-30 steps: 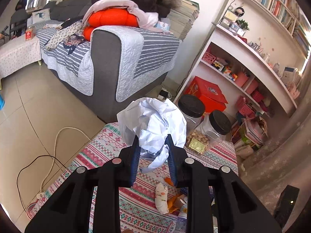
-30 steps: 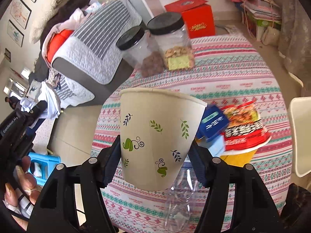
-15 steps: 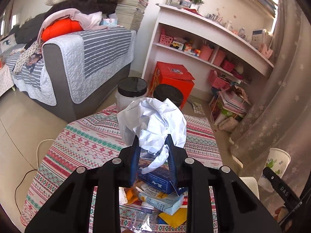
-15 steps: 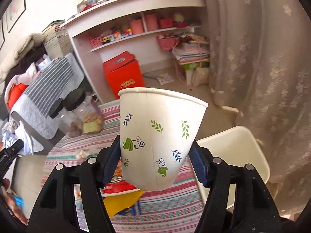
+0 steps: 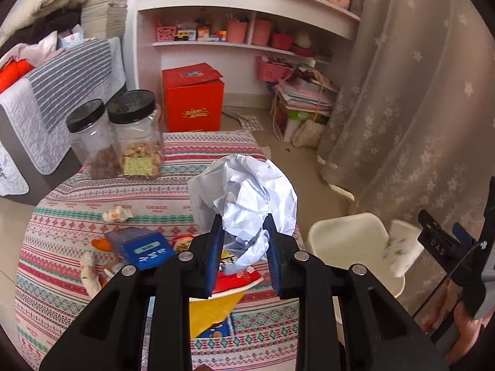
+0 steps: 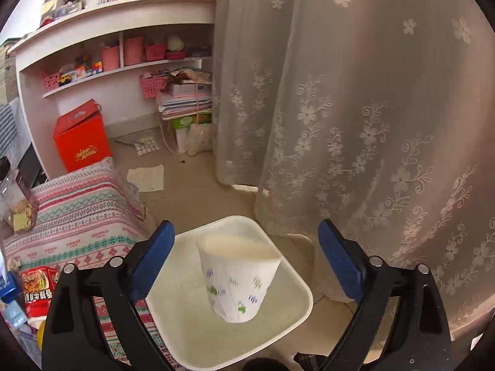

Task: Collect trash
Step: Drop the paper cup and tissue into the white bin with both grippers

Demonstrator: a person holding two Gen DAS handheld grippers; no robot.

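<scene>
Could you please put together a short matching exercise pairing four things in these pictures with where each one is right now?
1. paper cup
2. crumpled paper
3. blue box
4. red box

A. on the floor by the shelves
B. between the left gripper's fingers
C. lying on the patterned tablecloth
D. loose over the white bin, between the right gripper's open fingers

Pairs: 1-D, 2-B, 3-C, 4-A

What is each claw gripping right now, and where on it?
Left claw pinches the crumpled paper ball by its lower end. Right claw is open, holding nothing; the paper cup is loose above the white bin.
</scene>
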